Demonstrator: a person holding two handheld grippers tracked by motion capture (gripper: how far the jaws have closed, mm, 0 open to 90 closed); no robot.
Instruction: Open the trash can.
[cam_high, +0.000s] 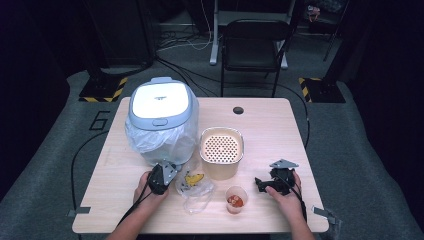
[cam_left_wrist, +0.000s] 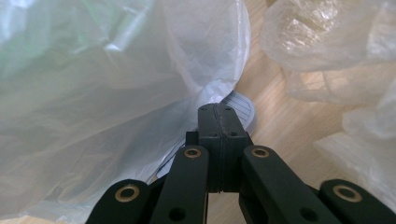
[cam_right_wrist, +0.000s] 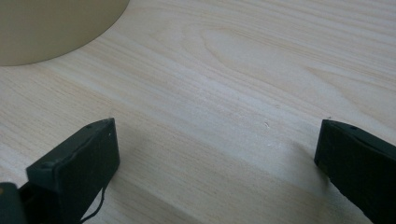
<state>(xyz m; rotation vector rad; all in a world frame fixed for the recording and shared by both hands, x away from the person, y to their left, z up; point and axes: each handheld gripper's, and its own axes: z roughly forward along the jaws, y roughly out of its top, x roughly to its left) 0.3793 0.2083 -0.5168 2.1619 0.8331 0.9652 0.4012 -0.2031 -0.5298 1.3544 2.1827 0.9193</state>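
Observation:
A bin with a white lid (cam_high: 160, 100) and a clear liner (cam_high: 165, 140) hanging over its sides stands at the table's left, lid down. My left gripper (cam_high: 165, 171) is at the bin's foot, shut with nothing between its jaws. In the left gripper view its tips (cam_left_wrist: 219, 114) lie over the bin's grey ribbed pedal (cam_left_wrist: 243, 106), under the liner (cam_left_wrist: 116, 84); I cannot tell whether they touch it. My right gripper (cam_high: 260, 184) rests low at the front right, open wide (cam_right_wrist: 217, 144) over bare wood.
A beige pot with a perforated insert (cam_high: 221, 150) stands mid-table, its wall (cam_right_wrist: 46, 28) close to the right gripper. A clear bag with banana peel (cam_high: 194, 181) and a small cup of red scraps (cam_high: 236, 200) lie in front. A chair (cam_high: 255, 45) stands beyond the table (cam_high: 270, 125).

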